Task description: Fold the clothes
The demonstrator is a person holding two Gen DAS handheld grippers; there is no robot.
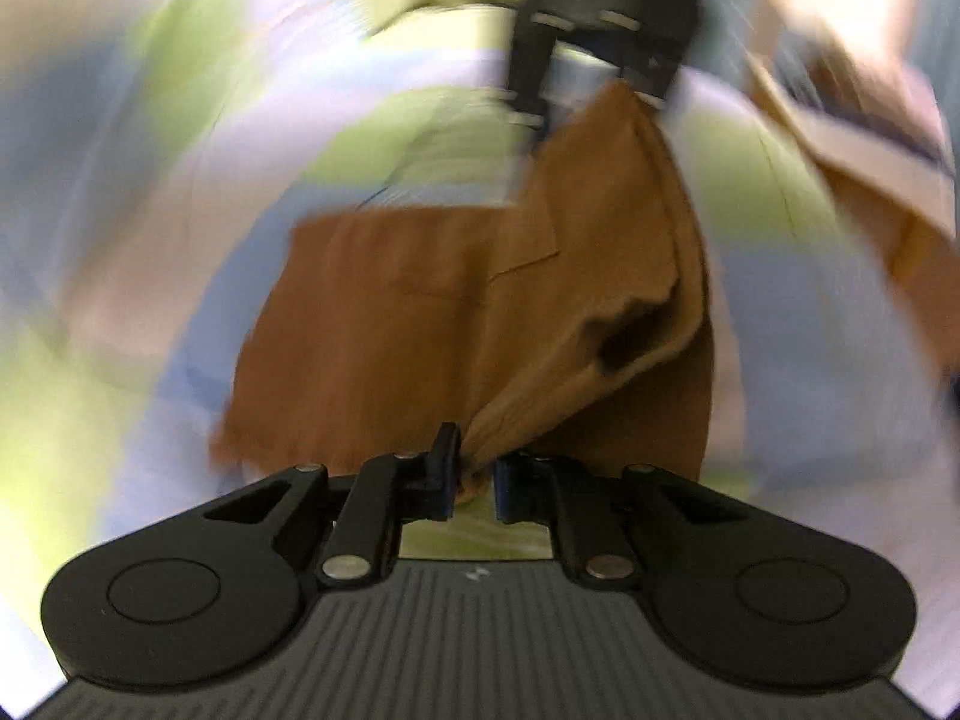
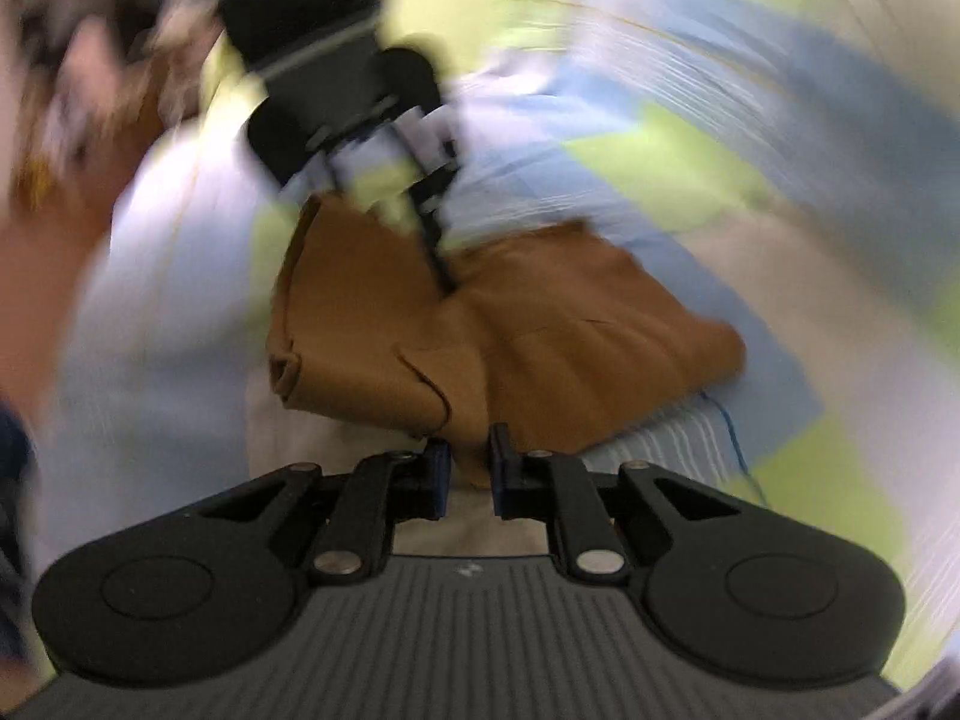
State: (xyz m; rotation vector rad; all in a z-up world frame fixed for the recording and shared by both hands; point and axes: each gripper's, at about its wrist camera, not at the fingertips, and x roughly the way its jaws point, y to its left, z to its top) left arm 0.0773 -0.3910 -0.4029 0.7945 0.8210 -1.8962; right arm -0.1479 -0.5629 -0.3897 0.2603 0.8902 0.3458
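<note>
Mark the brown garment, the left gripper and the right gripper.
brown garment [image 1: 420, 324]: left wrist view, flat front panel.
left gripper [image 1: 471, 477]: left wrist view, between fingertips, cloth pinched.
right gripper [image 2: 470, 468]: right wrist view, between fingertips, cloth pinched.

We see each gripper, left gripper [image 1: 472, 468] and right gripper [image 2: 470, 468], in matte black. Both have round lobes, silver rivets, blue-edged pads and a ribbed grey base.

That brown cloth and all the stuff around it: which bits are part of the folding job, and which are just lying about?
Part of the job:
- brown garment, being folded
- left gripper, shut on the garment's edge
- right gripper, shut on another edge

Just lying about:
- patchwork bedspread of green, blue and white under the garment
- cardboard box, blurred
</note>
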